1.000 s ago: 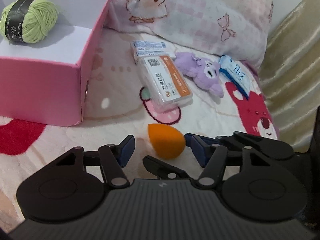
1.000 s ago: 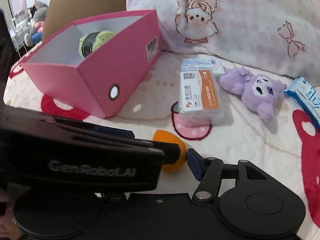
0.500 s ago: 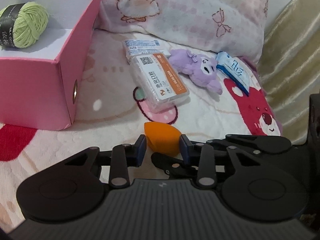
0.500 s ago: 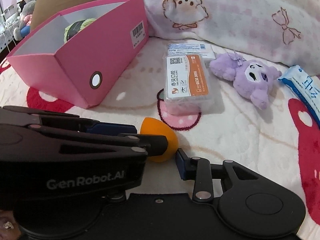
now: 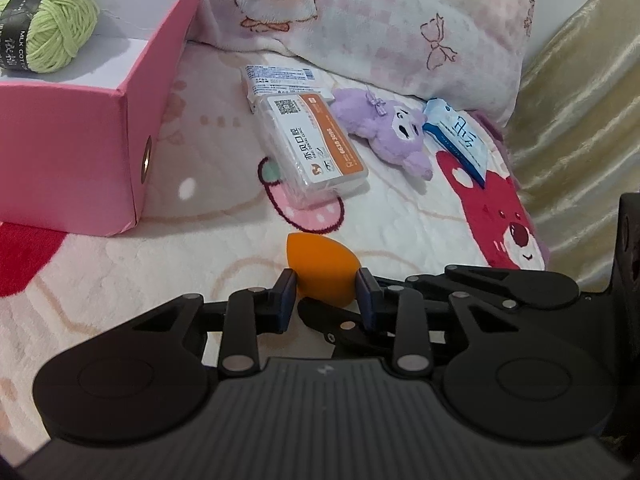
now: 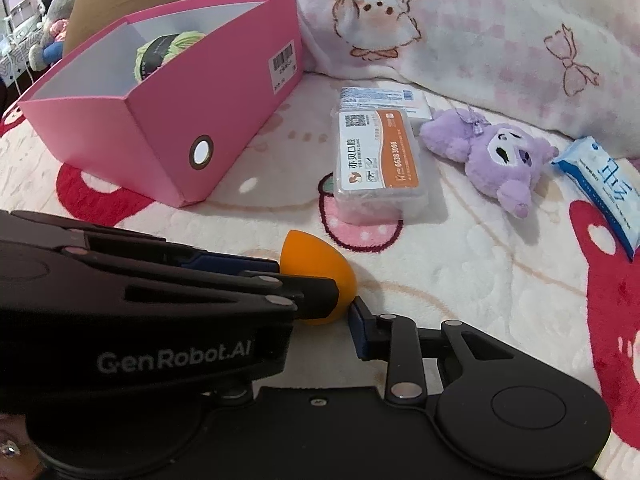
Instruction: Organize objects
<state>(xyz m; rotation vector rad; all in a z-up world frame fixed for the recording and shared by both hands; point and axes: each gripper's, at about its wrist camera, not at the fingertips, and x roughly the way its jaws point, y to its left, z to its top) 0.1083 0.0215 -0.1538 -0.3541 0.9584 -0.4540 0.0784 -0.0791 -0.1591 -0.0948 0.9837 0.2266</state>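
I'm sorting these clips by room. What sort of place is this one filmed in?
Most likely a bedroom, on a bed: the things lie on a soft cartoon-print blanket, a plush pink-checked pillow sits behind them, and stuffed toys are piled in the background.

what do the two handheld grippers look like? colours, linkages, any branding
Both match: matte black plastic bodies, linkage arms on silver pivot pins, round black hubs at each side, blue pads on the fingertips. The left gripper has a ribbed dark grey top with a small white logo. Its side, seen from the right wrist, reads "GenRobot.AI" in grey lettering. The right gripper is mostly hidden behind it. No cables or sleeves show.
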